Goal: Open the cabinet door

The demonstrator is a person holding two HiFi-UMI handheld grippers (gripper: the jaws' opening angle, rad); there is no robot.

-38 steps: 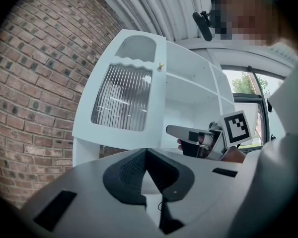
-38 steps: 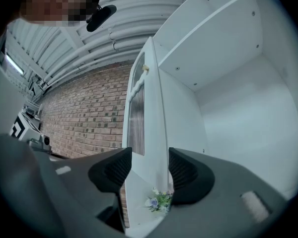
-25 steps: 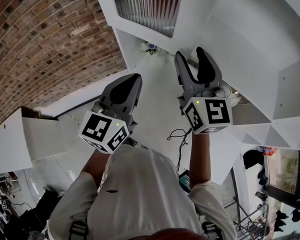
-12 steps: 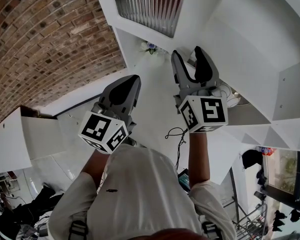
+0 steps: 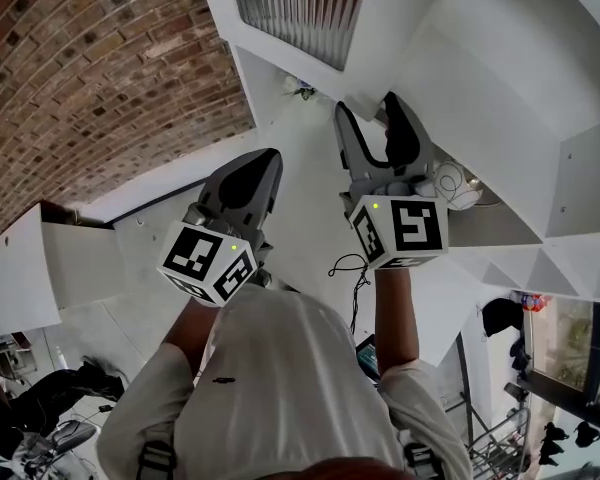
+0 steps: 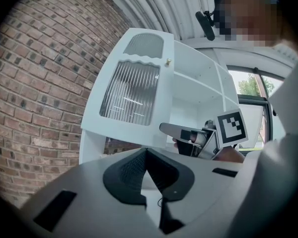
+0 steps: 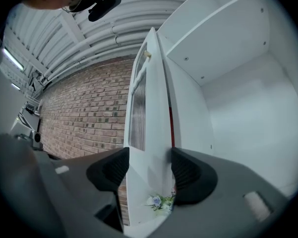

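Observation:
The white cabinet door (image 5: 295, 8) with its ribbed glass pane stands swung out from the cabinet (image 5: 500, 58). My right gripper (image 5: 368, 108) straddles the door's free edge (image 7: 149, 108). Its jaws are opening, with one pad on each side of the panel and no longer pressing it. A small brass knob (image 7: 147, 55) sits high on that edge. My left gripper (image 5: 260, 163) hangs lower left of the door, shut and empty. From the left gripper view, the door (image 6: 131, 90) faces me and the right gripper (image 6: 188, 135) reaches in beside it.
A brick wall (image 5: 90, 78) runs along the left. Open white shelves (image 7: 238, 83) lie right of the door. A small flower sprig (image 7: 159, 201) sits at the cabinet's base, a round white object (image 5: 450, 183) on a shelf, and a black cable (image 5: 355, 268) hangs below.
The right gripper has drifted a little up and left in the head view, still at the door's edge, and its jaws have spread wider. The left gripper has kept still.

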